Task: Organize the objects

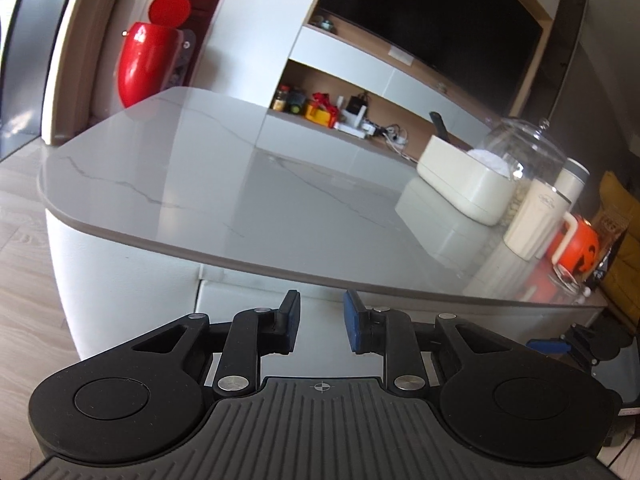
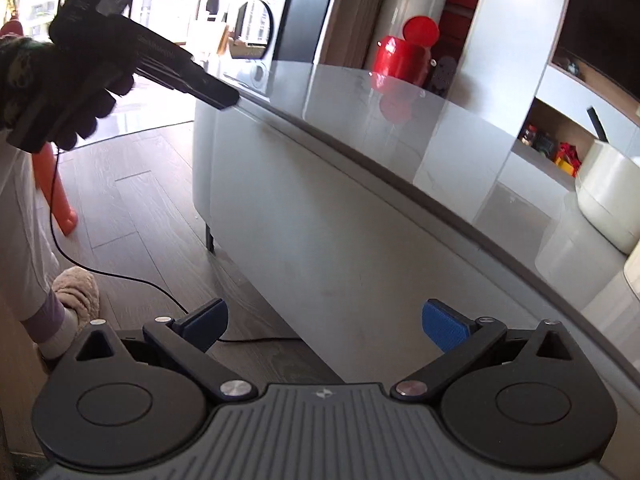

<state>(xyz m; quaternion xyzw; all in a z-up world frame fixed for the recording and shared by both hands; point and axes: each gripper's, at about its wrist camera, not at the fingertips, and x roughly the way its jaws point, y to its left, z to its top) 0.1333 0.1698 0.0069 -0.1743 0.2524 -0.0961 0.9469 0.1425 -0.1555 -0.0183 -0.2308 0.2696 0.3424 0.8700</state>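
The grey marble-look table (image 1: 224, 184) fills most of the left wrist view, its glossy top bare across the middle and left. Behind it a dark television (image 1: 432, 20) hangs above a shelf unit (image 1: 340, 80) holding small clutter. A red glossy vessel (image 1: 146, 62) with a round red lid stands beyond the table's far left corner.

The objects stand in a row at the table's right end: a cream oblong container (image 1: 464, 178) farthest in, a clear glass dome jar (image 1: 524, 152) just behind it, a cream tumbler (image 1: 530, 220) beside that, and an orange pumpkin-face mug (image 1: 578, 250) nearest the edge.

The left gripper (image 1: 322, 322) hovers below the table's near edge, its blue-padded fingers a modest gap apart with nothing between them. The right gripper (image 2: 324, 324) hangs lower, beside the table's white base, its fingers spread wide and empty. In the right wrist view a gloved hand (image 2: 60, 92) holds the left gripper's body near the table's corner.
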